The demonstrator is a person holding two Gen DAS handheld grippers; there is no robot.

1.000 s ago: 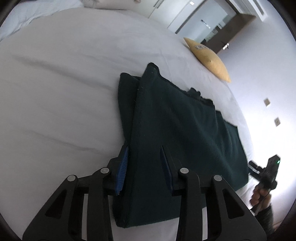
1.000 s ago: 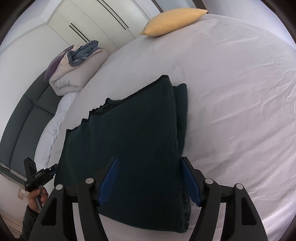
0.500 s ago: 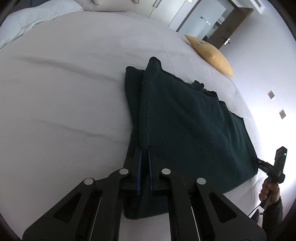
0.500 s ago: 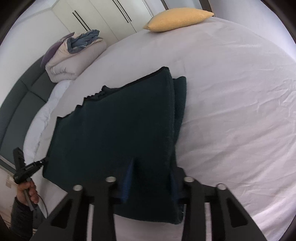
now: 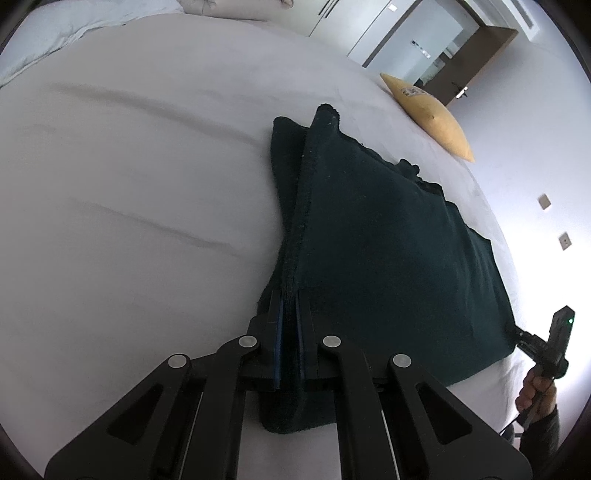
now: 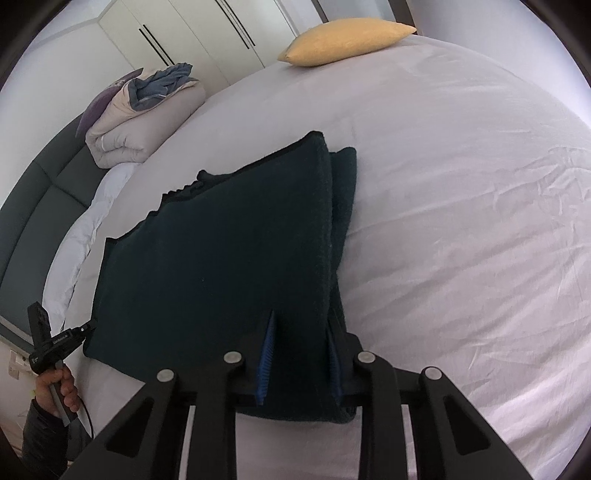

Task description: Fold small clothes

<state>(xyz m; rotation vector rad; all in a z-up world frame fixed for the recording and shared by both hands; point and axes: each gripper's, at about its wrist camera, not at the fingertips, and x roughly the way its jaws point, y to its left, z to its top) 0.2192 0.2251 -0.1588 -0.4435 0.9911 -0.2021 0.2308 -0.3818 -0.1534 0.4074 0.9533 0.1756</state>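
A dark green garment [image 5: 388,240] lies folded on the white bed sheet [image 5: 129,184], its near edge toward me. My left gripper [image 5: 290,295] is shut on the garment's near left corner, where a raised ridge of cloth runs away from the pads. In the right wrist view the same garment [image 6: 240,240] fills the middle. My right gripper [image 6: 300,317] is shut on a thick fold at its near right corner, the blue pads pressing into the cloth. Each view shows the other gripper, held by a hand, at the garment's opposite corner: the right gripper [image 5: 546,343] and the left gripper [image 6: 55,339].
A yellow pillow [image 6: 343,40] lies at the bed's far edge. A folded duvet [image 6: 147,110] with blue cloth on it sits at the far left by the dark headboard [image 6: 33,195]. White wardrobe doors [image 6: 207,33] stand behind. Wrinkled sheet [image 6: 461,221] spreads to the right.
Both grippers went from open around the garment's near corners to shut on them. The left one pinched the cloth into a raised ridge and shifted slightly forward.
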